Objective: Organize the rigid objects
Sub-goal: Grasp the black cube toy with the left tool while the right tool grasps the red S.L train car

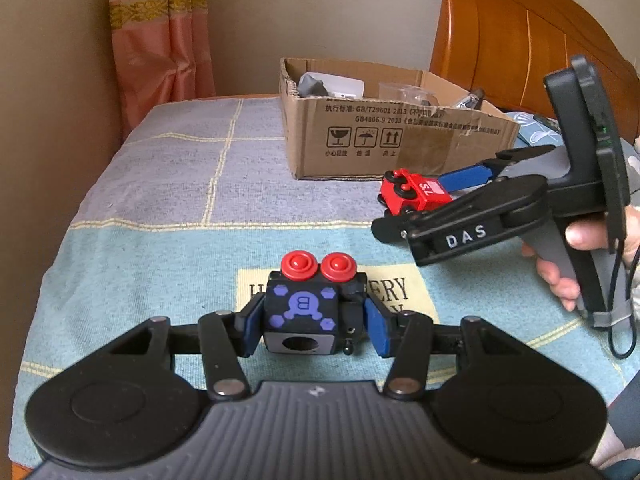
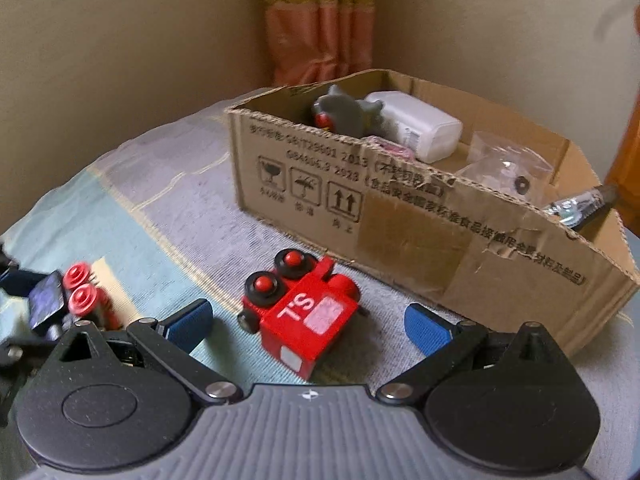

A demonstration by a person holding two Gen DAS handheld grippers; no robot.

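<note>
Left jaws: closed snugly by the left gripper [image 1: 314, 330] on the black toy block [image 1: 306, 312], blue pads pressing its two flanks, red wheels pointing up at 12 o'clock.
Right jaws: spread wide on the right gripper [image 2: 308, 326], holding nothing; the red toy train car [image 2: 304, 312] sits between the pads on the bedspread [image 1: 160, 184], clear of both.
Handling, black block: judged stiff and light, with flat sides that suit a pinch; the peg and fittings on its right flank might catch a pad.
Handling, red car: judged hard, glossy, likely a little slippery; it lies tipped with wheels up, so the flat painted sides look like the best hold, not the wheels.
Task's things, place: both toys are at the near middle of the bed, the red car at about 2 o'clock from the black block.
Beyond: the cardboard box [image 2: 400, 216] stands at 12 to 1 o'clock, just behind the red car, already holding a grey toy [image 2: 344, 114], a white case [image 2: 420, 128] and clear plastic.
In the way: the box's torn near wall must be cleared on entry; free floor inside looks scarce.
Far: curtain [image 1: 160, 40] and wooden headboard [image 1: 520, 40].
</note>
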